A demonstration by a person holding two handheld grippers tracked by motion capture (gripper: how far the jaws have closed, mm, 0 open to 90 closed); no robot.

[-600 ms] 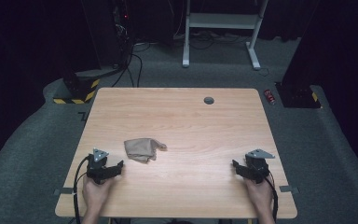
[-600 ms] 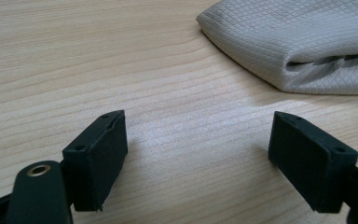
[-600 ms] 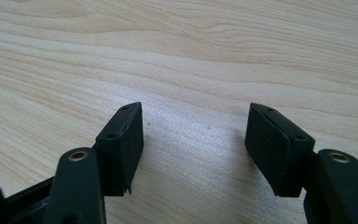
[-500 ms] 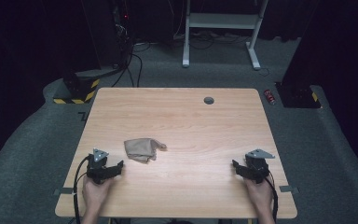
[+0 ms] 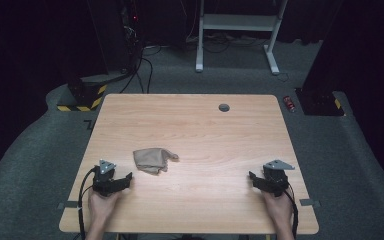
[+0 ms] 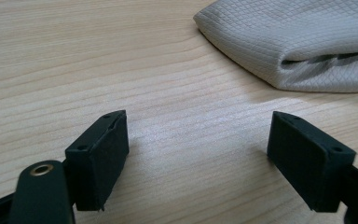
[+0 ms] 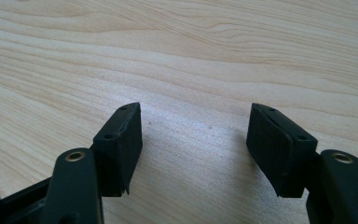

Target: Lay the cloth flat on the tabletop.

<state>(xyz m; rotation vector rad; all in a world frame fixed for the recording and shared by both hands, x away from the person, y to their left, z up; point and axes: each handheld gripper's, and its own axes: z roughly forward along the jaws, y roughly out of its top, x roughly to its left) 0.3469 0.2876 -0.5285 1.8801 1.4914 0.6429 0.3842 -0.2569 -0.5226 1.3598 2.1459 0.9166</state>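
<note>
Jaws gape on both grippers; crumpled cloth [image 5: 153, 160] lies lengthwise left-to-right.

We see a table [image 5: 190, 125] of pale wood with a fine, wavy grain and a smooth, faintly satin finish that catches soft light near the jaws. The cloth [image 6: 303, 42] on its near left is a beige woven fabric with a small waffle-like grid texture, matt and soft-looking. The left gripper [image 6: 198, 140] and right gripper [image 7: 196, 135] have matt black plastic-looking jaws with brass-coloured rivets, and the floor [image 5: 40, 150] around is rough grey carpet.
</note>
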